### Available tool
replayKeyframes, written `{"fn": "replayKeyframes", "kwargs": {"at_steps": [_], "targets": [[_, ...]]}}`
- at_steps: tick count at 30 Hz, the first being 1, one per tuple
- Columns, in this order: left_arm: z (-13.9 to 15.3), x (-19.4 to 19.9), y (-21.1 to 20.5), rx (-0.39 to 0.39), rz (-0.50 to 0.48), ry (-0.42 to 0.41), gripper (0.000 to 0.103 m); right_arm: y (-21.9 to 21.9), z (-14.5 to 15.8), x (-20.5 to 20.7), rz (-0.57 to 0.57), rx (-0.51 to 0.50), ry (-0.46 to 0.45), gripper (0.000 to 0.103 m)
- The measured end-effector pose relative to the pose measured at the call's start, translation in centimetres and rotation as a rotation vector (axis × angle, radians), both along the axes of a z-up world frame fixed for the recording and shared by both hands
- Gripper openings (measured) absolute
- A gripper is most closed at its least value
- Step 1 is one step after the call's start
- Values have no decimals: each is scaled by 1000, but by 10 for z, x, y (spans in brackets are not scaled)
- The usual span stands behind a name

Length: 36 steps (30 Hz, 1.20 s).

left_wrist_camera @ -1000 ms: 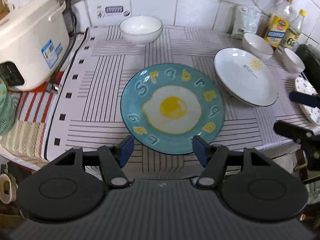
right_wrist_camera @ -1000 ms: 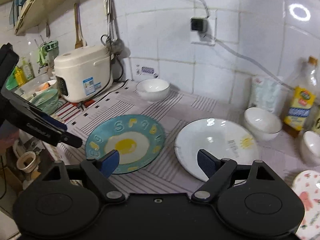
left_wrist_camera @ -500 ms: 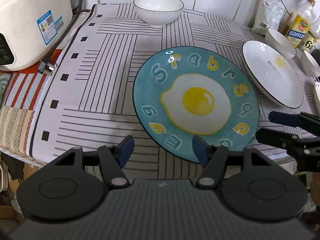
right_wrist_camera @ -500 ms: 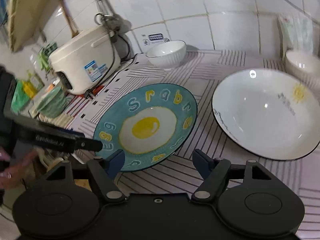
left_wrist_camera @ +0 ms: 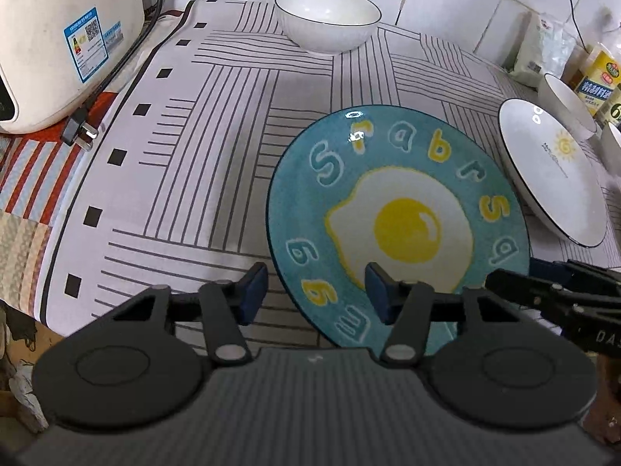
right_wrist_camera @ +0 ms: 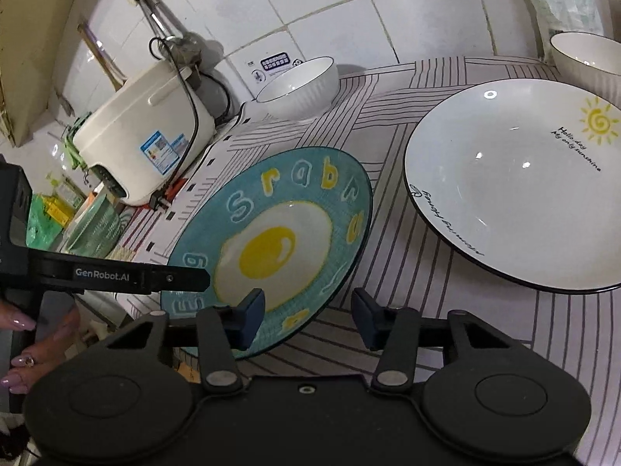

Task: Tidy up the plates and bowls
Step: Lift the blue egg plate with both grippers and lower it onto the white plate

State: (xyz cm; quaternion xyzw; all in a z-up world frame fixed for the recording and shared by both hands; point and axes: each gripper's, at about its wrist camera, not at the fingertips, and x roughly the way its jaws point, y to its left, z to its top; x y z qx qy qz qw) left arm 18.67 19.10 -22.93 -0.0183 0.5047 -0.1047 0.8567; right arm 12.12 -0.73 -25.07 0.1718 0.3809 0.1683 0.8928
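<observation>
The left claw point(left_wrist_camera: 316, 291) stood part open, released, its jaws having just been closing. They straddled the near-left rim of the blue egg plate point(left_wrist_camera: 396, 225), with no pad pressing on it. The right claw point(right_wrist_camera: 308, 312) was likewise released and had just been narrowing. Its left finger hung over the plate's near edge at about 6 o'clock, its right finger over the striped cloth point(right_wrist_camera: 388, 256). The plate lay flat on the counter, with the white sun plate point(right_wrist_camera: 516, 182) just beside it at 3 o'clock and a white bowl point(left_wrist_camera: 328, 17) well apart at 12 o'clock by the wall.

The step in hand looked like taking up the blue plate by its rim. To do it well, one claw would probably need a finger slid under the lip and one above it, closing squarely on the edge. The plate should then be lifted level, so the glazed rim did not slip.

The left view alone showed the bottles point(left_wrist_camera: 597, 77) at 2 o'clock and the plug point(left_wrist_camera: 79, 132) lying by the rice cooker point(left_wrist_camera: 58, 39). The right view alone showed a person's hand point(right_wrist_camera: 35, 338) at 8 o'clock on the left claw's handle, the green basket point(right_wrist_camera: 93, 225) and the writing on the white plate.
</observation>
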Motion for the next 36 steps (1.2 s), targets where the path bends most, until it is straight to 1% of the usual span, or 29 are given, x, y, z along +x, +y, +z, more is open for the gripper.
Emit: {"fn": "replayKeyframes", "kwargs": {"at_steps": [3, 5, 7, 8, 10, 14, 17, 18, 20, 22, 24, 25, 26, 27, 29, 33, 34, 36], "targets": [[0, 0, -1, 4, -16, -9, 48, 0, 0, 3, -7, 10, -10, 47], [-2, 0, -2, 21, -19, -22, 46, 2, -1, 4, 4, -19, -18, 45], [-5, 1, -2, 9, -21, -12, 39, 3, -3, 4, 9, -40, -24, 37], [-7, 2, -1, 2, -15, -3, 37, 2, -4, 5, 7, -26, -13, 35], [-9, 1, 1, -15, -4, -10, 36, -2, -8, 5, -15, 8, -7, 27], [-12, 1, 7, -60, 19, -23, 35, -7, -13, 6, -18, 49, -8, 26], [-15, 1, 11, -86, 42, -44, 35, -17, -22, 7, -28, 131, -7, 24], [-15, 1, 10, -86, 47, -49, 35, -20, -25, 7, -34, 155, -4, 21], [-15, -1, 9, -85, 55, -60, 35, -25, -30, 8, -49, 214, 1, 21], [-15, -2, 8, -90, 57, -68, 35, -27, -33, 9, -54, 249, 0, 20], [-15, -5, 6, -77, 56, -80, 36, -23, -31, 8, -47, 225, -14, 23], [-14, -6, 2, -53, 50, -93, 38, -19, -29, 6, -44, 198, -29, 24], [-14, -7, 1, -40, 47, -100, 38, -14, -26, 4, -35, 157, -46, 24], [-13, -8, 1, -36, 48, -101, 38, -12, -24, 4, -31, 141, -51, 24], [-9, -11, -2, -16, 37, -110, 38, -13, -23, 5, -19, 149, -47, 24], [8, -22, -12, 55, 8, -185, 38, -13, -18, 3, 34, 127, -62, 25], [14, -23, -13, 57, 3, -192, 38, -15, -16, 1, 41, 131, -73, 26], [24, -25, -16, 58, -7, -196, 38, -22, -12, -3, 39, 173, -83, 26]]}}
